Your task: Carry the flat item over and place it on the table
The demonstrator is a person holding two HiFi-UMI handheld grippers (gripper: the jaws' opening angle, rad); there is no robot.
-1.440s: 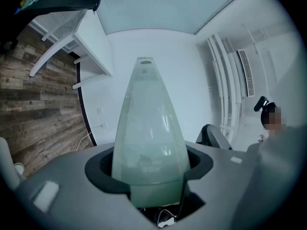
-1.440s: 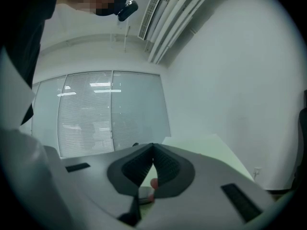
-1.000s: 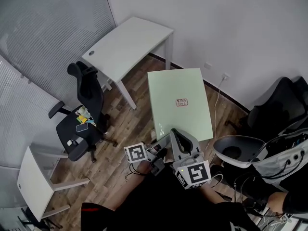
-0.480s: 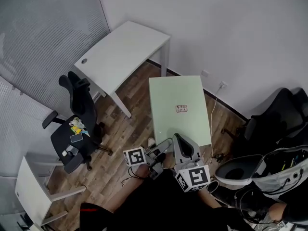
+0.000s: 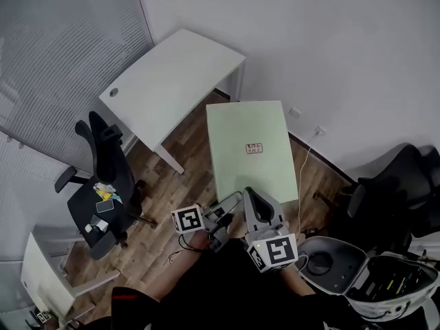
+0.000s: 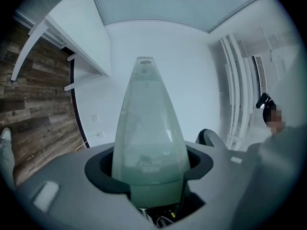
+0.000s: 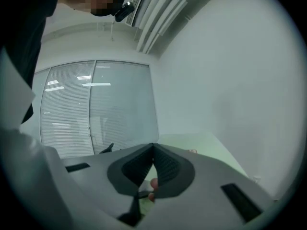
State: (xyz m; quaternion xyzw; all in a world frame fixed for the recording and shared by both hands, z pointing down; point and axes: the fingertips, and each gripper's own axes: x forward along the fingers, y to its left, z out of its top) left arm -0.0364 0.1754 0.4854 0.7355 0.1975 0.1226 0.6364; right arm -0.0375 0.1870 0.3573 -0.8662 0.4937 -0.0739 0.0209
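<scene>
Looking down in the head view, the flat green panel [image 5: 247,122] sits level above the wood floor [image 5: 182,177]. Its long axis runs from the person toward the wall [image 5: 330,47], with the far end beside the white table [image 5: 172,81]. 2 grippers grasp its near short edge, the left gripper [image 5: 230,201] beside the right gripper [image 5: 251,194].

In the left gripper view, the jaws clamp the panel, which tapers straight away from the camera.

In the right gripper view, the jaws pinch almost together on the panel's edge, and its pale face stretches ahead.
</scene>
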